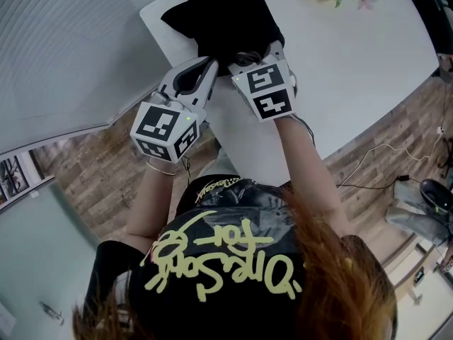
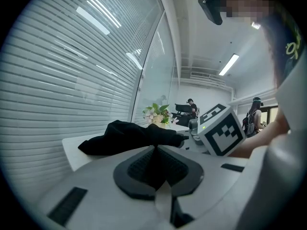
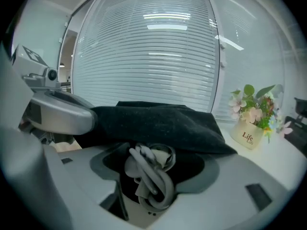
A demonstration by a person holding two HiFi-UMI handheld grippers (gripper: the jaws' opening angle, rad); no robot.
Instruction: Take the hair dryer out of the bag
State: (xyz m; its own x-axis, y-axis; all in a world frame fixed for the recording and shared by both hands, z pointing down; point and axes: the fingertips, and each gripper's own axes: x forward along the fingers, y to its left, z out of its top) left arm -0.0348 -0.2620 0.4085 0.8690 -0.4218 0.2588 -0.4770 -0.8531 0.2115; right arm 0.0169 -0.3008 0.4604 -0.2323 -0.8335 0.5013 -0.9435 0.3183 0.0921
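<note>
Holding the bag (image 1: 226, 16) by its near edge, your left gripper (image 1: 211, 64) is clenched on a fold of the black cloth, and that pinch keeps the mouth of the bag turned toward you on the white table (image 1: 354, 62). Your right gripper (image 1: 251, 54) sits just beside it at the same opening, jaws spread wide. A grey coiled cord (image 3: 148, 176) lies right between them in the right gripper view, with dark gaps on both sides, so the pads do not look pressed on it yet.

That cord is the only part of the hair dryer you can see. Its body appears to be hidden in the bag, straight ahead of the right jaws and a little above them. The loop's long axis runs roughly along the line the gripper points, from near the palm toward the bag's mouth.

Your right hand is the nearer one, so the pull is its job: grip across the bundle and draw back toward yourself while your left holds the cloth in place.
</note>
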